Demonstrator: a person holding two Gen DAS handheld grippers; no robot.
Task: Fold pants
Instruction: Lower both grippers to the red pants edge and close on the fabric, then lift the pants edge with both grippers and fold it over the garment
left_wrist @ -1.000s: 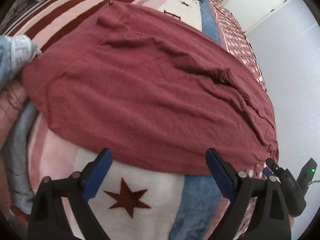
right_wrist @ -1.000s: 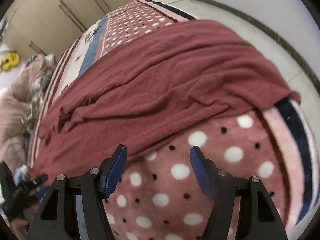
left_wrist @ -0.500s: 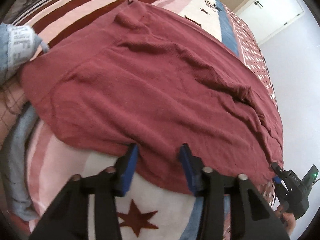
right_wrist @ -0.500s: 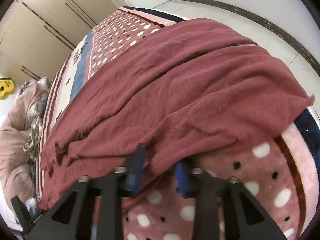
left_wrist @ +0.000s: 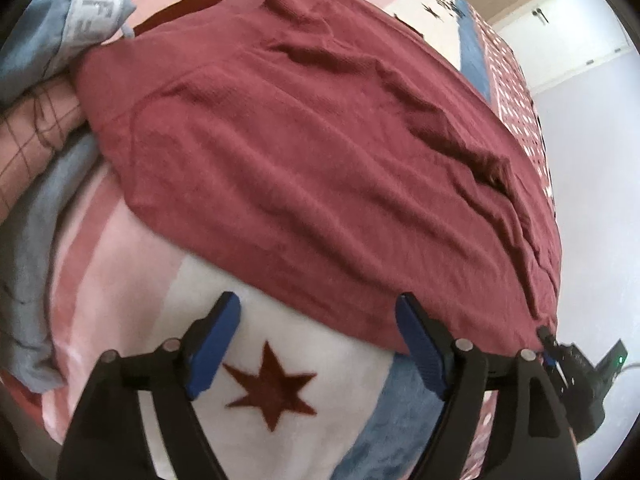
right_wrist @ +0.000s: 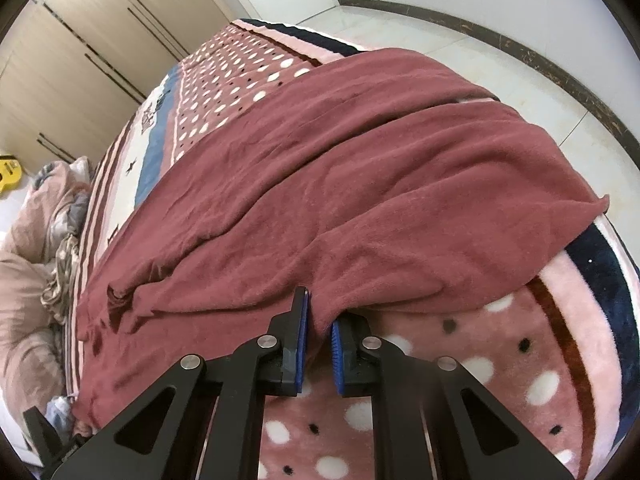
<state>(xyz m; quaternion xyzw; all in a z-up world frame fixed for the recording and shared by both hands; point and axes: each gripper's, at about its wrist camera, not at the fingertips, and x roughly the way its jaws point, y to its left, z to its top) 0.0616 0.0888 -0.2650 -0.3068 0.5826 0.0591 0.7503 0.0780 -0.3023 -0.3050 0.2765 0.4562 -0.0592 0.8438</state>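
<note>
Dark red pants (left_wrist: 320,152) lie spread flat across a patterned blanket on a bed; they also show in the right wrist view (right_wrist: 360,184). My left gripper (left_wrist: 316,340) is open and empty, just short of the pants' near edge, above a red star print. My right gripper (right_wrist: 319,330) is shut on the near edge of the pants, with a fold of red cloth pinched between its blue pads. The right gripper also shows at the far right of the left wrist view (left_wrist: 576,364).
The blanket (left_wrist: 272,384) has white, pink, blue and polka-dot bands (right_wrist: 460,380). A blue garment (left_wrist: 52,40) and checked cloth (left_wrist: 28,136) lie left of the pants. Pillows and bedding (right_wrist: 36,264) lie far left. Wardrobe doors (right_wrist: 92,40) and tiled floor (right_wrist: 520,52) lie beyond the bed.
My left gripper closed toward the pants' edge half a second ago, and is now open again and drawn back. My right gripper moved in and shut on the pants' edge.
</note>
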